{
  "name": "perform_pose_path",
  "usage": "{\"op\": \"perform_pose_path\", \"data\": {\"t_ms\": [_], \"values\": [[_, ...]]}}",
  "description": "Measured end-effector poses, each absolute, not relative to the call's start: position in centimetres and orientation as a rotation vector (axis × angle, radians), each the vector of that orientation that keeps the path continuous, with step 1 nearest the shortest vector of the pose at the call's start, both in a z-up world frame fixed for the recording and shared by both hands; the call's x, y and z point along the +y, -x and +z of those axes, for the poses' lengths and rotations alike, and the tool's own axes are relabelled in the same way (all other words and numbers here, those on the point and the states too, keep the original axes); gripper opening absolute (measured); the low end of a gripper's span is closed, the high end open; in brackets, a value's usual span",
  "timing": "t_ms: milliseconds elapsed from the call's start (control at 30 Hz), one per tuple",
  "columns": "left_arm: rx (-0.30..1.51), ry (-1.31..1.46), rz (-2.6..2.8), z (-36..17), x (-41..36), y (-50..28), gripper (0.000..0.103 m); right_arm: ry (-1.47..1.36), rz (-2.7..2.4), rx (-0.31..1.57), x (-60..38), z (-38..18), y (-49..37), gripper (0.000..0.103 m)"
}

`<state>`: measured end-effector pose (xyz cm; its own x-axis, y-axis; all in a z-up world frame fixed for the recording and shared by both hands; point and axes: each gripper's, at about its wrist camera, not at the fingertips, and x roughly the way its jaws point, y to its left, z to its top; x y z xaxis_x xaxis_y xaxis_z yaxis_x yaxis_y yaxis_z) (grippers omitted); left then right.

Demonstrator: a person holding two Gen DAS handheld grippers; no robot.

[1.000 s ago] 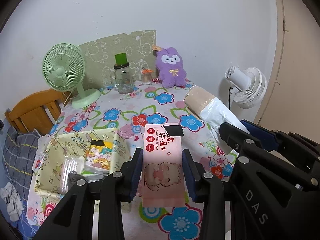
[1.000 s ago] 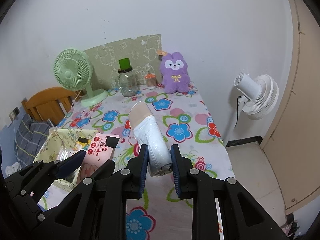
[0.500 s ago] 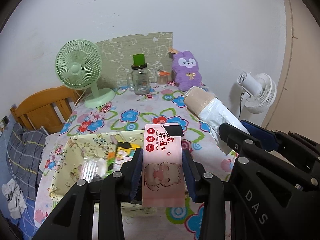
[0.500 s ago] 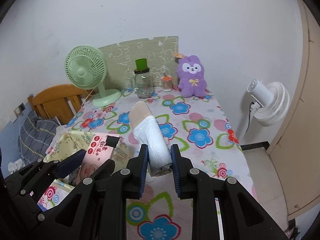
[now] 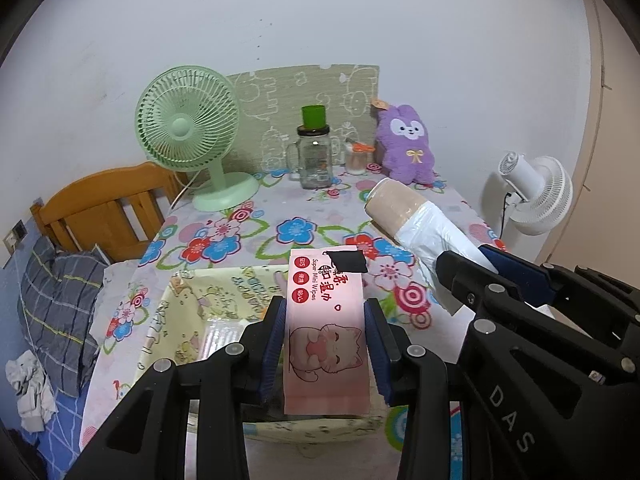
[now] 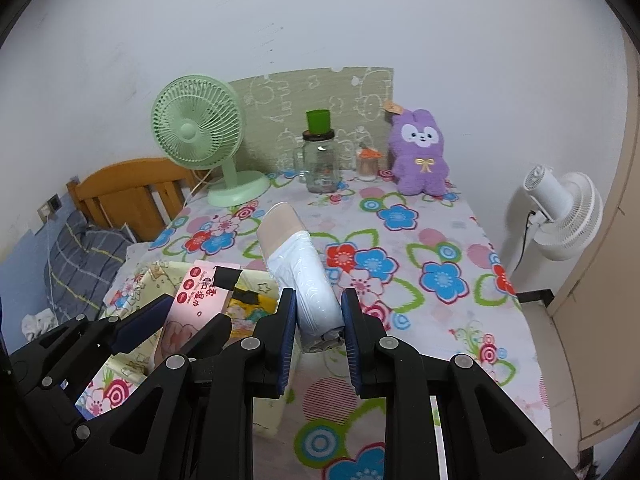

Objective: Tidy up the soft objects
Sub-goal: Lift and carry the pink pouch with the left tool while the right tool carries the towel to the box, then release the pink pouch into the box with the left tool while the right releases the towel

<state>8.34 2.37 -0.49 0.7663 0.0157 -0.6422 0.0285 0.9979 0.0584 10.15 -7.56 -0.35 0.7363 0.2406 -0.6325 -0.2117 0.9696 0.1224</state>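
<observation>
My left gripper [image 5: 325, 320] is shut on a pink wet-wipes pack [image 5: 325, 332] with a cat drawing and holds it above the yellow patterned storage box [image 5: 176, 320]. The pack also shows in the right wrist view [image 6: 200, 296]. My right gripper [image 6: 319, 312] is shut on a white and beige roll of bags [image 6: 300, 268], held above the table to the right of the box [image 6: 160, 276]. The roll also shows in the left wrist view [image 5: 416, 220]. A purple plush bunny [image 6: 420, 156] sits at the back of the table.
A green desk fan [image 5: 188, 132], a glass jar with a green cup on top [image 5: 314, 156] and a small container [image 5: 356, 156] stand at the back of the flowered tablecloth [image 6: 420, 248]. A wooden chair [image 5: 100, 208] is at the left, a white floor fan [image 6: 560, 212] at the right.
Both grippers have pulled back toward the near side of the table with their objects still held. The wipes pack has come over the yellow box, which has shifted under my left gripper.
</observation>
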Motion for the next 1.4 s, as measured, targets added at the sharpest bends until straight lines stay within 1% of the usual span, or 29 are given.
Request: {"op": "perform_pose_path", "data": {"t_ms": [1033, 1067, 1133, 1167, 1200, 1400], "values": [[0.829, -0.033, 0.048, -5.2, 10.6, -11.2, 0.041, 0.059, 0.401, 0.813, 1.8, -4.5, -13.2, 0.026], [0.834, -0.033, 0.053, -5.3, 10.8, -11.2, 0.043, 0.061, 0.409, 0.821, 2.2, -4.8, -13.3, 0.026], [0.841, -0.028, 0.058, -5.5, 11.2, -11.2, 0.053, 0.065, 0.423, 0.829, 2.6, -5.0, -13.4, 0.026], [0.840, -0.025, 0.061, -5.6, 11.4, -11.1, 0.061, 0.067, 0.428, 0.832, 2.8, -5.1, -13.4, 0.026], [0.838, -0.023, 0.065, -5.6, 11.6, -11.1, 0.064, 0.070, 0.435, 0.834, 3.1, -5.2, -13.5, 0.026], [0.840, -0.011, 0.076, -5.8, 12.4, -10.9, 0.071, 0.078, 0.473, 0.857, 4.3, -5.7, -14.0, 0.026]]}}
